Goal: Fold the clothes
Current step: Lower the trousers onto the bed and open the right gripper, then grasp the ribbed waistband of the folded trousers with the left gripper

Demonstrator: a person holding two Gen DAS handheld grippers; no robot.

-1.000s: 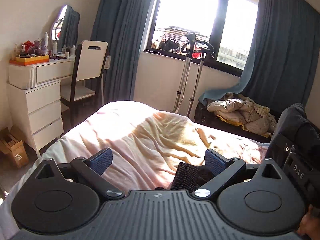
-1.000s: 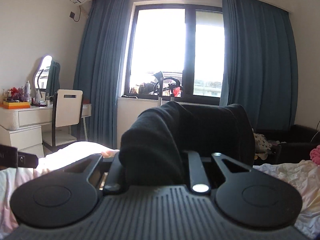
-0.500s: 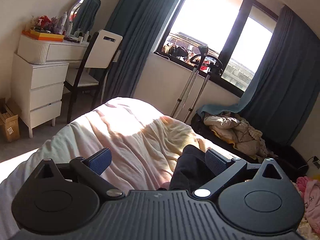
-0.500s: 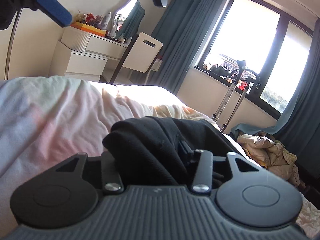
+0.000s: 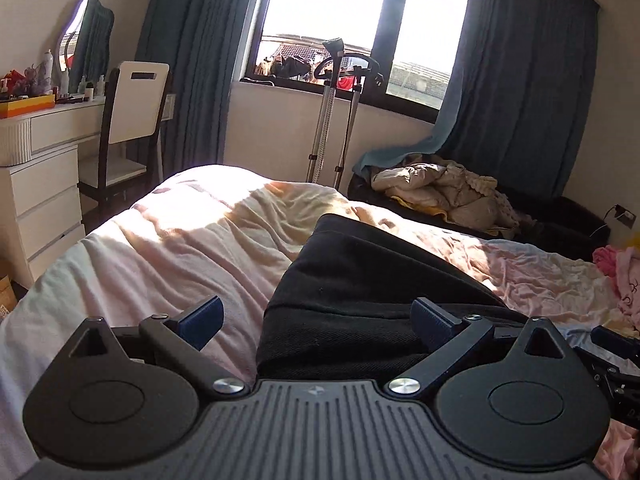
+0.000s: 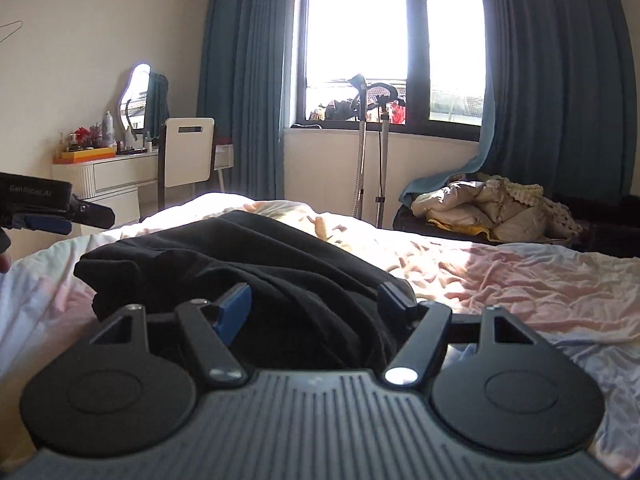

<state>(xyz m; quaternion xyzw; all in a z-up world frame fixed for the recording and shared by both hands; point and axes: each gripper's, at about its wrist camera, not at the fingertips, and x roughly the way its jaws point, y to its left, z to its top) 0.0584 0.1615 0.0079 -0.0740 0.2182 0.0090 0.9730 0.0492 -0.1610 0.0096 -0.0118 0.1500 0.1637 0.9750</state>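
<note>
A black garment [image 5: 360, 280] lies bunched on the pink bed sheet [image 5: 180, 248]. My left gripper [image 5: 316, 320] is open just above the bed, its right finger over the garment's near edge, its left finger over bare sheet. In the right wrist view the same garment [image 6: 248, 264] lies between the spread fingers of my right gripper [image 6: 316, 304], which is open and no longer clamps the cloth. The left gripper also shows at the left edge of that view [image 6: 52, 212].
A white dresser [image 5: 36, 184] and chair [image 5: 132, 120] stand left of the bed. A garment steamer stand [image 5: 332, 112] is by the window. A pile of beige bedding [image 5: 448, 196] lies on a dark couch at right. Pink clothes [image 5: 620, 272] lie at the bed's right edge.
My right gripper lowered the black garment onto the bed and opened, letting it go. My left gripper stayed open and came down beside the garment.
</note>
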